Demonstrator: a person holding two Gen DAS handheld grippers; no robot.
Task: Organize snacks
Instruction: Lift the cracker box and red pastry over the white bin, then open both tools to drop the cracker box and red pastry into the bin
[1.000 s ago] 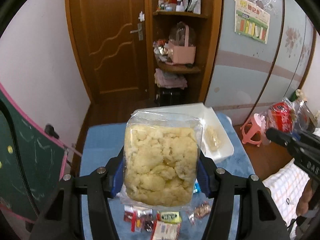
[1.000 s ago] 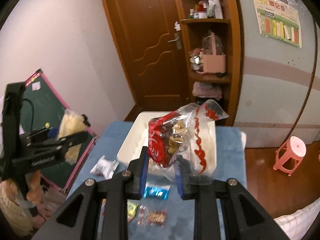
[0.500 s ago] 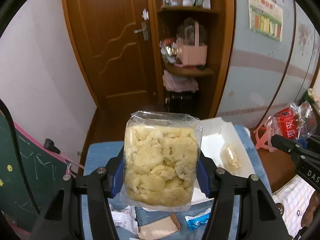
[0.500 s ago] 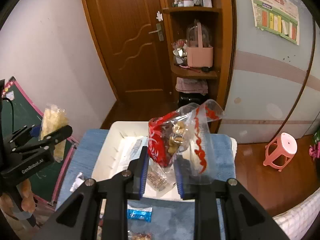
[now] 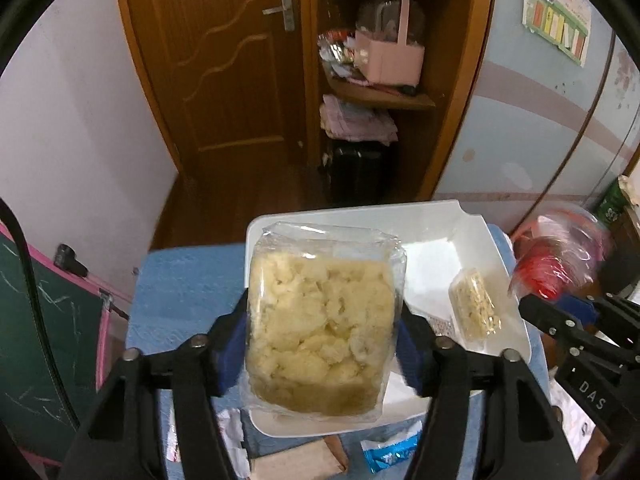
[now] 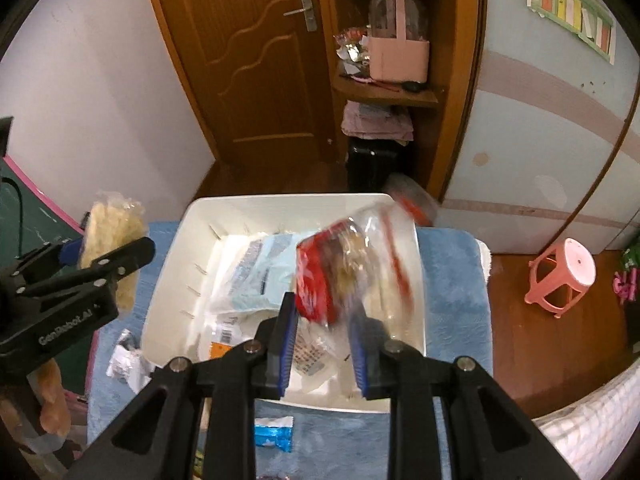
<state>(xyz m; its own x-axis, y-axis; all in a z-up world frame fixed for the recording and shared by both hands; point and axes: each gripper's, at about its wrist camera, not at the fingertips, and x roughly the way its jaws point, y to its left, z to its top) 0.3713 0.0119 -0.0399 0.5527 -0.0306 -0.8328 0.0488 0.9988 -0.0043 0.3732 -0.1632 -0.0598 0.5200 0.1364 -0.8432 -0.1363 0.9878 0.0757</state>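
Observation:
A clear bag of pale yellow puffed snack [image 5: 324,320] hangs over the near part of the white tray [image 5: 472,216]. It sits between the blue pads of my left gripper [image 5: 324,344], whose jaws are opening while the pads still touch its sides. My right gripper [image 6: 324,344] is shut on the lower corner of a red-and-clear snack bag [image 6: 320,280], blurred and tilted above the tray [image 6: 280,199]. From the left wrist view that red bag [image 5: 556,264] shows at the tray's right edge. A small yellowish pack [image 5: 476,308] and light blue packs [image 6: 256,276] lie in the tray.
The tray rests on a blue cloth [image 5: 188,292]. A blue packet [image 6: 274,434], a white wrapper [image 6: 128,364] and a brown card [image 5: 296,460] lie in front of it. A green chalkboard [image 5: 40,340] stands left, a pink stool [image 6: 560,276] right, a wooden shelf [image 5: 384,96] behind.
Both grippers have come forward and down over the tray, which now looks nearer and larger. The red bag has tipped over and blurs. The pale bag stays between the left pads.

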